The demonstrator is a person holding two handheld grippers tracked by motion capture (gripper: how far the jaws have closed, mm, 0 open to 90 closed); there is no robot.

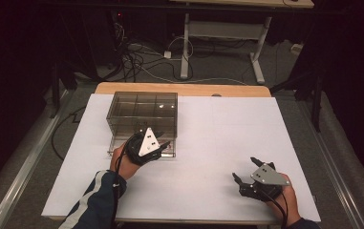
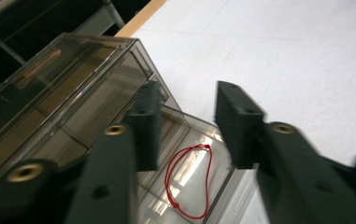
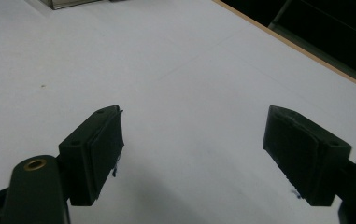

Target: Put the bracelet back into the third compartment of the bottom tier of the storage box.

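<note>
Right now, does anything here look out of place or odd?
Only a little: the bottom drawer of the clear box stands pulled out, with a red string loop lying loose in it. Nothing looks spilled or broken.

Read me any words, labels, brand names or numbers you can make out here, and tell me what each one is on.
There is no readable text.
The clear drawer box carries no label.
The pulled-out drawer holds a red string loop with no tag.
The left gripper and right gripper bear no markings.
The white table cover is blank.
</note>
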